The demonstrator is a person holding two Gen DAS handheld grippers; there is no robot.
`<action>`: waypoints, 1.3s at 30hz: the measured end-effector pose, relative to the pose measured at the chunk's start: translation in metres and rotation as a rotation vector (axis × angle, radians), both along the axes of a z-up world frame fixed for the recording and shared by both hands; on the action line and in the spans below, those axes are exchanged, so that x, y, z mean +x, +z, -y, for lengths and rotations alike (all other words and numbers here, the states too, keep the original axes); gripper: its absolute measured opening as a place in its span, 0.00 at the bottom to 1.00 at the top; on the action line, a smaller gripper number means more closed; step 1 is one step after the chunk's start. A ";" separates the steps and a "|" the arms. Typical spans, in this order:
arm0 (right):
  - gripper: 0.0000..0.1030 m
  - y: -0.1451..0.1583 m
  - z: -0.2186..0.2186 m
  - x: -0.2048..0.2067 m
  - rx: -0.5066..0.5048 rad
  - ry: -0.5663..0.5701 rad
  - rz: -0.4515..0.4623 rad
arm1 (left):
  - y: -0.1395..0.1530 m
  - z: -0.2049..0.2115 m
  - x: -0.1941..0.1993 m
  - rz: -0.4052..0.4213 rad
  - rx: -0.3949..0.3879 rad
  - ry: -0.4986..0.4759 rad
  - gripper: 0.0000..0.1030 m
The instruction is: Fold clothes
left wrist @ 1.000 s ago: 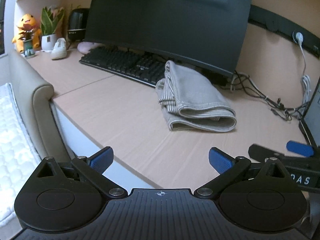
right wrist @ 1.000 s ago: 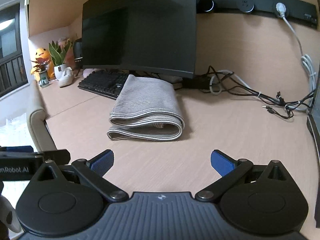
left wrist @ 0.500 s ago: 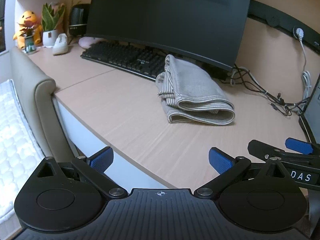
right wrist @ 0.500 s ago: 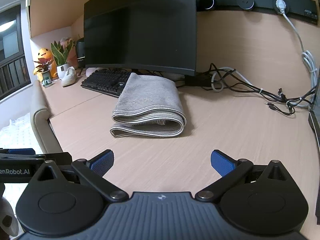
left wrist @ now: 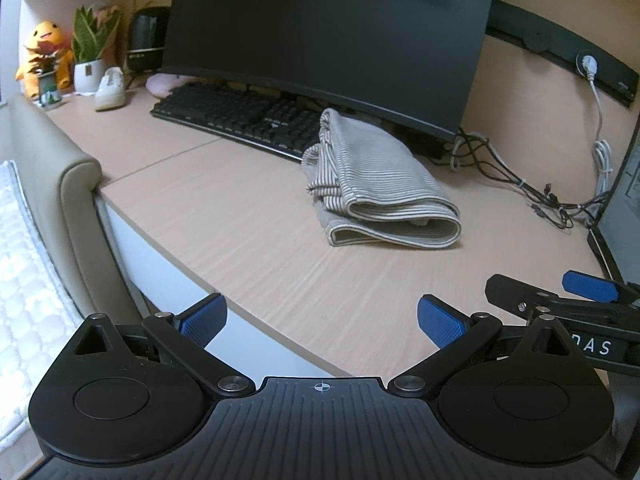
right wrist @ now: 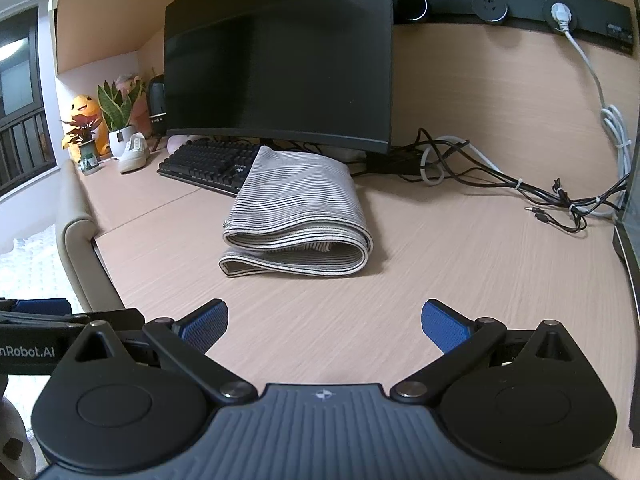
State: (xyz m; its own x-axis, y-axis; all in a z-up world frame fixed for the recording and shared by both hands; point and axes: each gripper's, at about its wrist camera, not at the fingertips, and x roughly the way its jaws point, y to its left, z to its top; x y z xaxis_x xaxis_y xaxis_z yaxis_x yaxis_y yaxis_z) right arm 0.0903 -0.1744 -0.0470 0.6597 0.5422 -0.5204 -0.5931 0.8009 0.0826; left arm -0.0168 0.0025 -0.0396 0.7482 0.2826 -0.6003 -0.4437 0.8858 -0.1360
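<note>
A grey striped garment [left wrist: 376,184] lies folded in a thick stack on the wooden desk [left wrist: 224,216], in front of the monitor; it also shows in the right wrist view [right wrist: 296,216]. My left gripper [left wrist: 320,320] is open and empty, held over the desk's front edge, well short of the garment. My right gripper [right wrist: 324,322] is open and empty above the desk, also short of the garment. The right gripper shows at the right edge of the left wrist view [left wrist: 576,304]. Part of the left gripper's body shows at the left edge of the right wrist view.
A black monitor [right wrist: 280,64] and keyboard [right wrist: 208,162] stand behind the garment. Tangled cables [right wrist: 532,196] lie at the back right. A plant [left wrist: 90,56], a yellow toy [left wrist: 44,56] and a white shoe [left wrist: 110,88] sit far left. A padded chair back [left wrist: 64,184] stands left of the desk.
Both grippers have pulled back from the garment and risen slightly. The left one now sits over the desk's front edge. The folded garment has not moved.
</note>
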 end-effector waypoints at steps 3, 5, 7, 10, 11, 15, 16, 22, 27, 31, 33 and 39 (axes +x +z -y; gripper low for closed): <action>1.00 0.000 -0.003 0.000 -0.008 0.000 0.003 | -0.001 -0.002 0.001 -0.003 -0.005 0.003 1.00; 1.00 -0.001 -0.004 0.001 -0.011 0.001 0.005 | -0.002 -0.003 0.001 -0.004 -0.012 0.003 1.00; 1.00 -0.001 -0.006 0.002 -0.011 0.002 0.006 | -0.002 -0.004 0.002 -0.006 -0.017 0.004 1.00; 1.00 -0.002 -0.007 0.004 -0.010 0.005 0.004 | -0.003 -0.006 0.003 -0.006 -0.020 0.005 1.00; 1.00 -0.002 -0.007 0.005 -0.010 0.007 0.002 | -0.003 -0.007 0.004 -0.006 -0.023 0.005 1.00; 1.00 -0.003 -0.010 0.005 -0.012 0.005 0.001 | -0.004 -0.009 0.006 -0.011 -0.026 0.006 1.00; 1.00 -0.003 -0.011 0.006 -0.011 0.006 0.000 | -0.004 -0.009 0.007 -0.011 -0.025 0.007 1.00; 1.00 -0.006 -0.014 0.010 -0.014 0.008 -0.008 | -0.006 -0.012 0.010 -0.018 -0.028 0.006 1.00; 1.00 -0.007 -0.014 0.015 -0.019 0.010 -0.012 | -0.008 -0.015 0.015 -0.021 -0.034 0.002 1.00; 1.00 -0.009 -0.017 0.017 -0.025 0.006 -0.015 | -0.011 -0.018 0.018 -0.029 -0.043 -0.003 1.00; 1.00 -0.009 -0.017 0.018 -0.027 0.003 -0.014 | -0.012 -0.020 0.020 -0.033 -0.045 -0.005 1.00; 1.00 -0.009 -0.019 0.020 -0.021 -0.001 -0.013 | -0.012 -0.024 0.023 -0.040 -0.049 -0.006 1.00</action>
State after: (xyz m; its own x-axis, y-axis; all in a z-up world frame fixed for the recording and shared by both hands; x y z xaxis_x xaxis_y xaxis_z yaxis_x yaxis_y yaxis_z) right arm 0.1100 -0.1552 -0.0563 0.6534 0.5302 -0.5404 -0.5914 0.8031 0.0730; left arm 0.0061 0.0267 -0.0511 0.7249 0.2481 -0.6426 -0.4444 0.8812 -0.1612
